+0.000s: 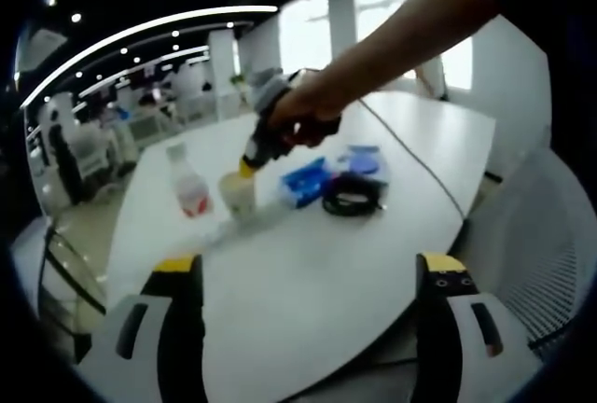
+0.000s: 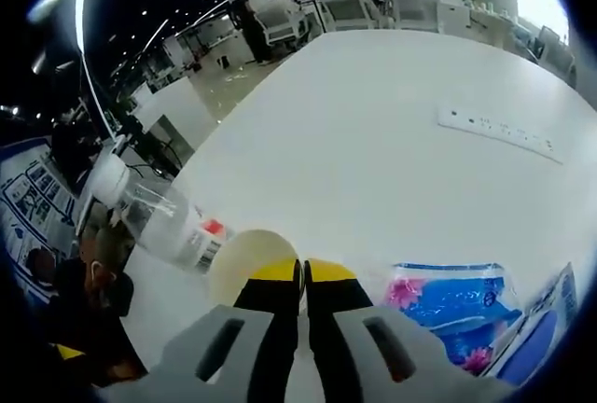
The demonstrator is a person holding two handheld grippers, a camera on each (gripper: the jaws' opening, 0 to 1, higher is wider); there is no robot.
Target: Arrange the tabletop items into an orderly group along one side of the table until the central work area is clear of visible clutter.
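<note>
Right gripper [image 2: 300,272], jaws closed together with nothing clearly held, sits directly over the pale cup [image 1: 237,193]. The cup stands between the water bottle [image 1: 189,188] and the blue packet [image 1: 306,182], near the desk's [image 1: 308,282] far edge. Left gripper [image 1: 312,277] is open, well apart.
</note>
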